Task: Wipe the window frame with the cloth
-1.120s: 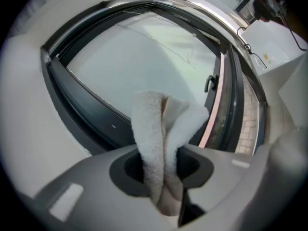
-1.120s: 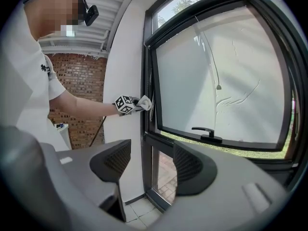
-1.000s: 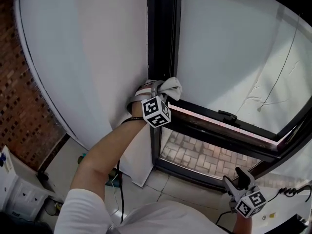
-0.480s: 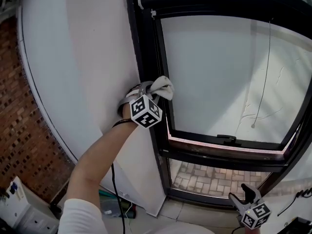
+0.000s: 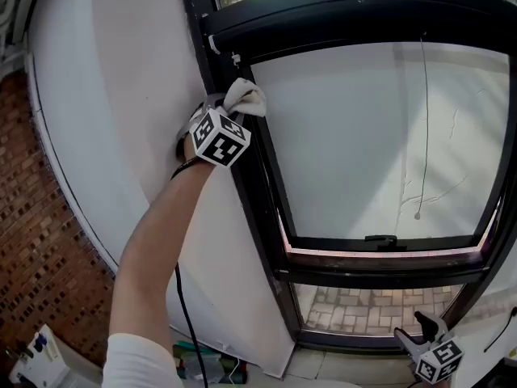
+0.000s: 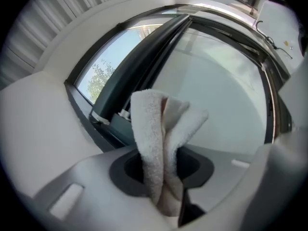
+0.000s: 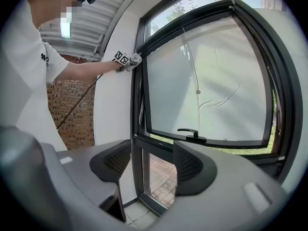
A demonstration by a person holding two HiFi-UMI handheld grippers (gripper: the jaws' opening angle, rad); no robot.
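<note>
Left gripper view: our left gripper (image 6: 163, 177) clenches the cloth (image 6: 156, 138), window frame (image 6: 139, 76) just beyond the jaws; our right gripper (image 7: 151, 165) gapes empty.

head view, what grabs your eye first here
A white cloth clamped in the left gripper sits high against the dark window frame, near its upper left corner. At the bottom right, the right gripper hangs open and empty.
</note>
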